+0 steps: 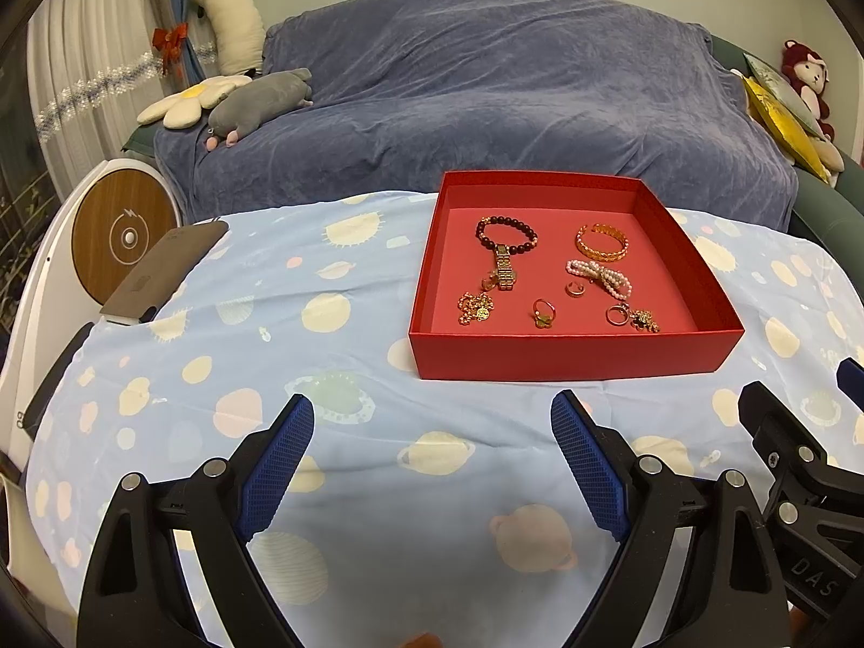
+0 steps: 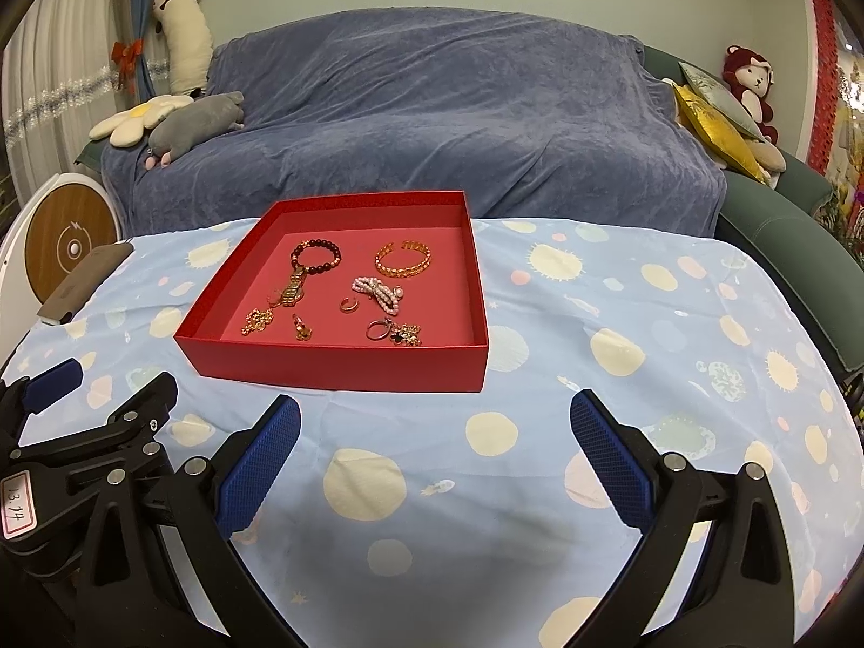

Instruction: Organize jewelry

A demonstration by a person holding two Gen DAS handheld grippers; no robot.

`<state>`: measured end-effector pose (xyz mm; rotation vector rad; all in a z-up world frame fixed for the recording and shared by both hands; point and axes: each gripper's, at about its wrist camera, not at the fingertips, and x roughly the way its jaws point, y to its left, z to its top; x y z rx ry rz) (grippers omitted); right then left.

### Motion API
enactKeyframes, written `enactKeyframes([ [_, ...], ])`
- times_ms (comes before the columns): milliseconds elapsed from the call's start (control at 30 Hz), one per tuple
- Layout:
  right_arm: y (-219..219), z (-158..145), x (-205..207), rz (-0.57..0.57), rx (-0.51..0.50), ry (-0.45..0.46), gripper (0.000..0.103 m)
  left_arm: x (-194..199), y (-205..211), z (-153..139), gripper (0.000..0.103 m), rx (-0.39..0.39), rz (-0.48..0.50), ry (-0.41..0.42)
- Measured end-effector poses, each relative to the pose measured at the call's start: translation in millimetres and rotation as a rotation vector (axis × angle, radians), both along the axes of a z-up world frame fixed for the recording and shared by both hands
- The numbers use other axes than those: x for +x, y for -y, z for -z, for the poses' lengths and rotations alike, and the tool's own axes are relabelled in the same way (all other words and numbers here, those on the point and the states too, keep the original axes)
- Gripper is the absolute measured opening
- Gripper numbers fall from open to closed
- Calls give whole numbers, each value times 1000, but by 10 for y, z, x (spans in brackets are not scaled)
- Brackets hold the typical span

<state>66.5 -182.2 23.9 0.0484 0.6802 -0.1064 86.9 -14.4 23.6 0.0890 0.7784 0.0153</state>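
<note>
Both my tongs, left gripper and right gripper, are hanging spread wide and empty over the tablecloth, short of the red box where the jewelry is lying: bead bracelet, gold bangle, pearl strand, rings. I am judging tangling chains the main risk, since pieces are crowding. Nothing is blocking the box; a phone is lying far left.

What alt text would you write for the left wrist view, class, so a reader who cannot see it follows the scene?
A red box on a planet-print cloth holds gold and beaded jewelry: a dark bead bracelet, a gold cuff, a pearl piece and rings. The left gripper is open before it, empty; a blue-covered sofa sits behind.
</note>
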Motion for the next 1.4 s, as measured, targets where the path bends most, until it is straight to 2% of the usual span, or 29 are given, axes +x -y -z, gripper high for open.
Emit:
enactKeyframes([
  [1400, 2, 6, -35, 10, 29, 24, 98, -12, -14, 5, 88, -31, -4, 4],
])
